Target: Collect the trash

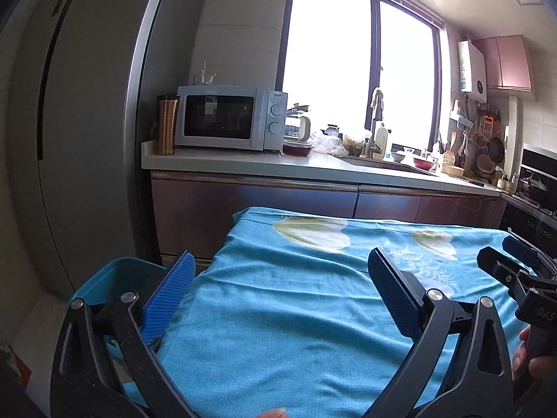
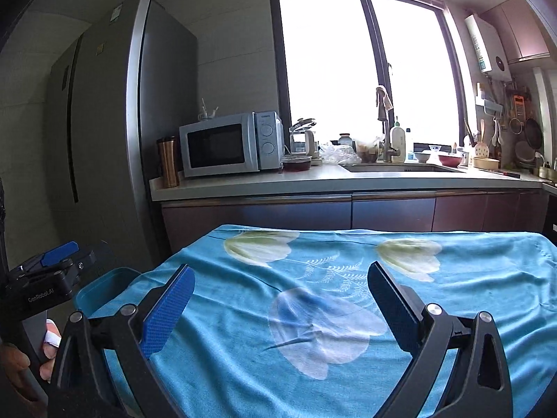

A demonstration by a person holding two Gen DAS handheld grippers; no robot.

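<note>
Kitchen daylight falls on our turquoise flower-printed cloth surface (image 2: 348, 365) — we hold left tongs (image 1: 278, 296) and right tongs (image 2: 280, 299) spread wide, empty; the teal plastic trash bin (image 1: 115, 278) sits at its left edge.

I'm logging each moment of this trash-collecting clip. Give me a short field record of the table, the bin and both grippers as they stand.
table: covered by a turquoise tulip-print cloth; no trash visible on it
bin: teal plastic bin, beside the table's left edge; inside not visible
left gripper: open, nothing between fingers, over the cloth
right gripper: open, nothing between fingers, over the cloth
</note>
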